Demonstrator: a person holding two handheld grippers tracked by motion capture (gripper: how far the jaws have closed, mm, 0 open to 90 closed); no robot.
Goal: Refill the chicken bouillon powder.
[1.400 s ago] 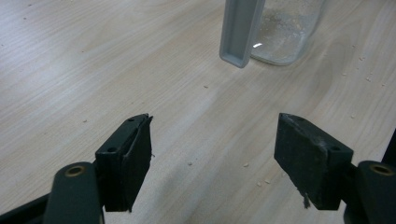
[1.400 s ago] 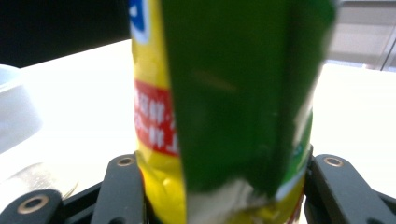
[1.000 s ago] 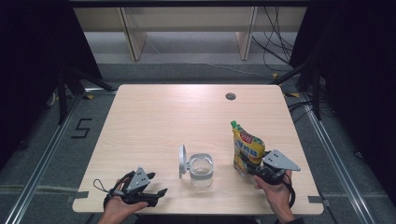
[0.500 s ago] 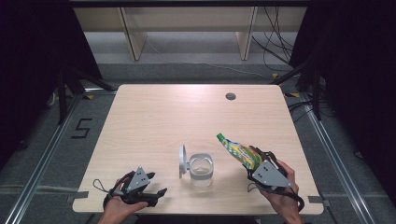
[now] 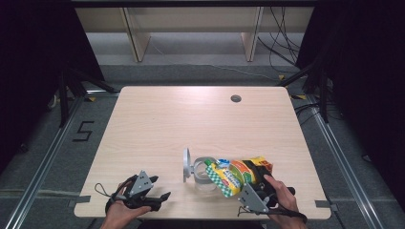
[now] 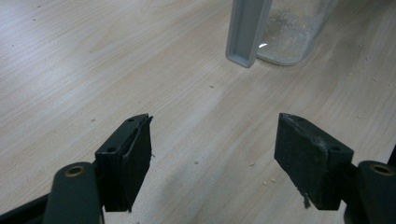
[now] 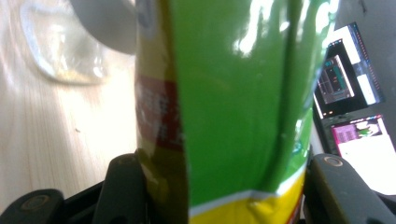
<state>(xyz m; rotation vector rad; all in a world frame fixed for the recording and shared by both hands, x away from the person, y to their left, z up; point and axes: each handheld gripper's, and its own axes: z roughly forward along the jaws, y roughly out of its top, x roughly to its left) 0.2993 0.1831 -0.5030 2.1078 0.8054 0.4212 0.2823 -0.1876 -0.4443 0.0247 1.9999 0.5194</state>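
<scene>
A clear glass jar (image 5: 204, 177) with a grey hinged lid (image 5: 186, 165) standing open sits near the table's front edge. My right gripper (image 5: 258, 190) is shut on a green and yellow snack bag (image 5: 231, 175), tipped sideways with its open end over the jar's mouth. In the right gripper view the snack bag (image 7: 233, 102) sits between the jaws, with the jar (image 7: 60, 46) behind at upper left. My left gripper (image 5: 152, 191) rests open on the table to the left of the jar. Its view shows the lid's edge (image 6: 246, 30) and the jar's base (image 6: 289, 37) ahead.
The wooden table (image 5: 191, 124) has a round cable hole (image 5: 235, 98) at its far right. Crumbs dot the wood near the left gripper (image 6: 212, 154). Laptop screens (image 7: 350, 79) glow beyond the table's edge in the right gripper view.
The right gripper has tipped the snack bag from upright over to the left, until its open end lies over the jar. The left gripper has stayed put.
</scene>
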